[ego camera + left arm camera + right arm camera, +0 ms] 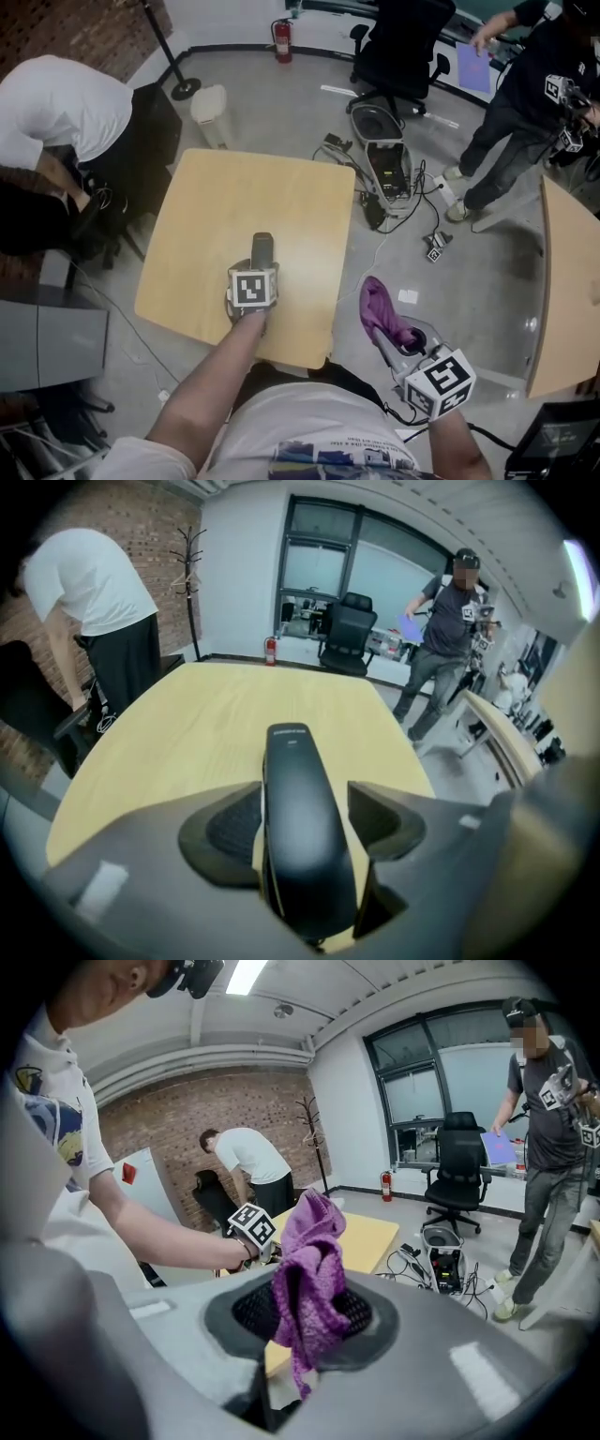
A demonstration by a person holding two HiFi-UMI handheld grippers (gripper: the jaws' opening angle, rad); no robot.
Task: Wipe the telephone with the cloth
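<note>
Left gripper (259, 272) is over the near part of the light wooden table (225, 202), with the black telephone handset (300, 827) lying lengthwise between its jaws. Jaws stand apart: there's a visible gap on the handset's right side, so the pads aren't clamping it. Handset rests on the tabletop, long axis pointing away from the person, toward the table centre. Right gripper (397, 339) is off the table's right edge, over the floor, jaws closed on the purple cloth (314, 1269). The cloth is bunched up above the pads with a short tail hanging below. Cloth and handset are well apart, no contact. Background: someone in a white shirt (56, 103) bent over at left, someone in dark clothes (525, 84) standing far right, black office chair (403, 47), red fire extinguisher (282, 40) by the wall, second table's edge (562, 281) at right.
</note>
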